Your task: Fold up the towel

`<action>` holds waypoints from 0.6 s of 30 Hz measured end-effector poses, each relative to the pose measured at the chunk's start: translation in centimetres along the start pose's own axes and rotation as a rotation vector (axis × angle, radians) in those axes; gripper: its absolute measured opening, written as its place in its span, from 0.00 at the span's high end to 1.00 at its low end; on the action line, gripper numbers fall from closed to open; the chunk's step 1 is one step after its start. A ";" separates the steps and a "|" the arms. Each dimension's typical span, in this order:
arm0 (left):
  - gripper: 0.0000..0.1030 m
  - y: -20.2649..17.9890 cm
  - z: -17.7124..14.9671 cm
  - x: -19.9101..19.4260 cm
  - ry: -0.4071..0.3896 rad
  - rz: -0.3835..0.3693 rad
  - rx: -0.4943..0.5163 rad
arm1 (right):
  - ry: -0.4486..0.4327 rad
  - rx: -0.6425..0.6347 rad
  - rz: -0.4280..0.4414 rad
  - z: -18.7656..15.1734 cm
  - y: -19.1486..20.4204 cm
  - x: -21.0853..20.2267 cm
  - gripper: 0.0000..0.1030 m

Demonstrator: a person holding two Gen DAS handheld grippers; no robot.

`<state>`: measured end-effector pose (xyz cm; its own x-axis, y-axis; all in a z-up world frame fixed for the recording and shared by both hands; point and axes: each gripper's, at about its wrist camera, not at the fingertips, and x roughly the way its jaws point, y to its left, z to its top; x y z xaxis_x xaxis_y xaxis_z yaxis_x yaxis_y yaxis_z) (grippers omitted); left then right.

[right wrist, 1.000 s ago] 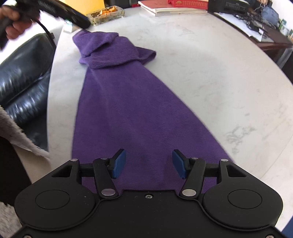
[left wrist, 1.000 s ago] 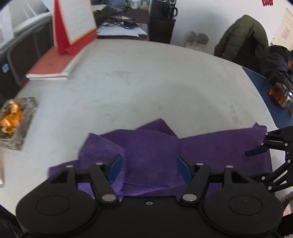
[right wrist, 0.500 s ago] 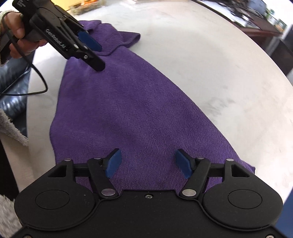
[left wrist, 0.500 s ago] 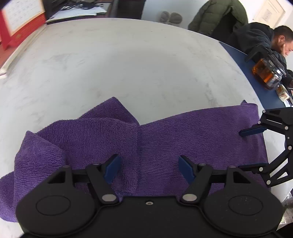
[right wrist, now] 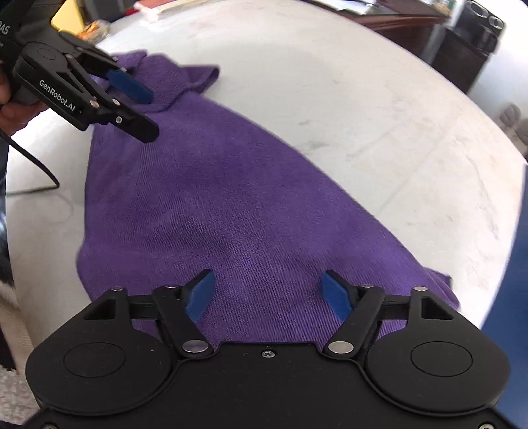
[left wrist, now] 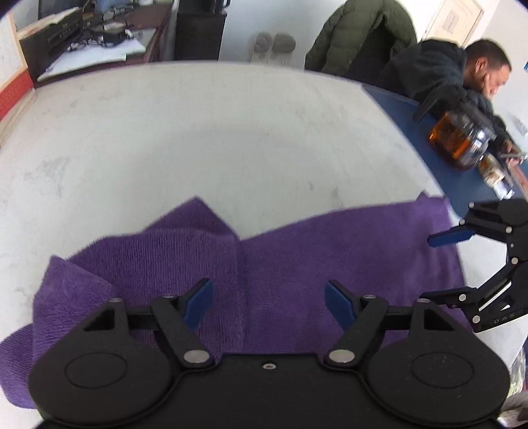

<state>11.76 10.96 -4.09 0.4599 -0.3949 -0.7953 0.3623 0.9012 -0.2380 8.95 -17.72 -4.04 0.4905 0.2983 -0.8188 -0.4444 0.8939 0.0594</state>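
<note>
A purple towel (left wrist: 330,250) lies along the near edge of a white marble table (left wrist: 214,132). Its left end (left wrist: 148,257) is bunched and folded over itself; the right part lies flat. My left gripper (left wrist: 267,300) hovers open above the rumpled left part, with nothing between its blue pads. In the right wrist view the towel (right wrist: 231,198) stretches away from me, and my right gripper (right wrist: 267,293) stands open over its near end. The left gripper (right wrist: 138,109) shows there at the top left, open above the crumpled far end. The right gripper (left wrist: 439,264) shows open at the towel's right edge.
A glass teapot (left wrist: 458,145) with amber liquid stands on a blue table (left wrist: 462,194) at the right, where a person in a dark jacket (left wrist: 439,72) sits. A hand (right wrist: 13,112) holds the left gripper's grip. A glass dish (right wrist: 95,28) sits at the table's far edge.
Both grippers have moved in over the towel and stayed open. The left view has swung to the right, off the calendar and dish. The towel has not moved.
</note>
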 end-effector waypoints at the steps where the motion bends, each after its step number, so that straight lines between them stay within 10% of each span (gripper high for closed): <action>1: 0.30 -0.4 0.0 -0.4 -0.012 -0.026 -0.003 | -0.006 0.022 -0.008 0.0 -0.6 -0.2 0.31; 9: 0.30 -4.8 1.0 2.7 0.064 -0.152 0.095 | -0.036 0.231 -0.127 1.0 -6.5 -0.5 0.46; 18: 0.32 -0.5 -1.1 -1.9 -0.010 0.085 0.090 | -0.066 0.033 0.110 4.3 0.2 4.3 0.46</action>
<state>9.85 11.49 -3.07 0.5001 -0.3202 -0.8046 0.3925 0.9120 -0.1190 14.16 -14.80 -5.07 0.4892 0.4157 -0.7667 -0.4740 0.8647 0.1664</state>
